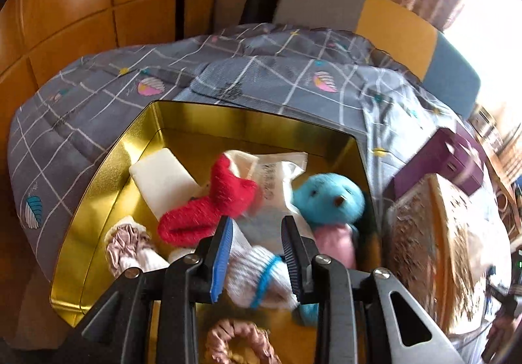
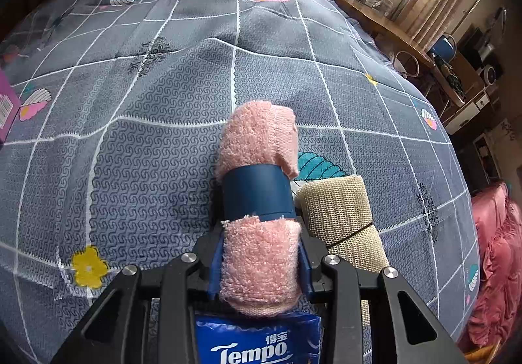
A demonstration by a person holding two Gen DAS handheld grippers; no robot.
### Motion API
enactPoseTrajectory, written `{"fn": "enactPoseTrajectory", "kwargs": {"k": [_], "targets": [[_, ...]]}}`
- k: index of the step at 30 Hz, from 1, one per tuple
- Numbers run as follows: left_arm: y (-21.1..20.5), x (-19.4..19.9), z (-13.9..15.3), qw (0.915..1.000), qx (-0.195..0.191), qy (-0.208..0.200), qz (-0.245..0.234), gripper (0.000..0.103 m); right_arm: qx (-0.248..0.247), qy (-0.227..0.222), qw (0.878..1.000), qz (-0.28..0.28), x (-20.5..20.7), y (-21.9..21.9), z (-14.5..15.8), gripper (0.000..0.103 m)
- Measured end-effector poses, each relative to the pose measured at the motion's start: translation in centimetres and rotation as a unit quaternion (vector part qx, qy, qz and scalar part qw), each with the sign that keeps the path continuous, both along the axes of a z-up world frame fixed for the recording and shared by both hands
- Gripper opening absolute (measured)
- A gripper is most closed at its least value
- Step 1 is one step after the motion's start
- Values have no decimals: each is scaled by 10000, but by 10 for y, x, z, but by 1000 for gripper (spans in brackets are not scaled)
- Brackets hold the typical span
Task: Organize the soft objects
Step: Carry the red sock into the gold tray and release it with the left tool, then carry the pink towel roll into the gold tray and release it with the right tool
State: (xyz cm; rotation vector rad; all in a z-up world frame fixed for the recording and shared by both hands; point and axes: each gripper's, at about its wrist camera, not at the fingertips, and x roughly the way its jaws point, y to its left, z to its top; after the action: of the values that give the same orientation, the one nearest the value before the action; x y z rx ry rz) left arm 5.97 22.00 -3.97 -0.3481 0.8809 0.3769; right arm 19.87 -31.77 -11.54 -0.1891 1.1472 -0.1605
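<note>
In the left wrist view a gold tin (image 1: 98,188) on the bed holds a red sock (image 1: 215,204), a blue teddy (image 1: 329,197), a white packet (image 1: 280,174), a white block (image 1: 163,181) and a white sock with blue trim (image 1: 257,276). My left gripper (image 1: 257,253) is open just above the white sock. In the right wrist view my right gripper (image 2: 261,263) is shut on a rolled pink towel (image 2: 257,148) with a blue band. A beige mesh roll (image 2: 342,217) lies beside it, and a blue Tempo tissue pack (image 2: 257,344) sits under the gripper.
A grey checked quilt (image 2: 130,135) covers the bed. A purple box (image 1: 440,165) and a brown patterned lid (image 1: 424,253) stand right of the tin. A pink scrunchie (image 1: 130,246) and a braided ring (image 1: 235,341) lie in the tin. A wooden desk (image 2: 391,24) stands at the right.
</note>
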Motion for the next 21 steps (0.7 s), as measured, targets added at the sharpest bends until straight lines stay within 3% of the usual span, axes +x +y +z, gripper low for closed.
{"fn": "enactPoseTrajectory", "kwargs": {"k": [10, 21], "targets": [[-40, -28, 8, 9984, 275, -121, -480, 30, 46, -26, 10000, -49, 1, 0, -1, 37], [-57, -43, 5, 9965, 242, -110, -790, 30, 330, 9, 9992, -245, 7, -7, -1, 37]]}}
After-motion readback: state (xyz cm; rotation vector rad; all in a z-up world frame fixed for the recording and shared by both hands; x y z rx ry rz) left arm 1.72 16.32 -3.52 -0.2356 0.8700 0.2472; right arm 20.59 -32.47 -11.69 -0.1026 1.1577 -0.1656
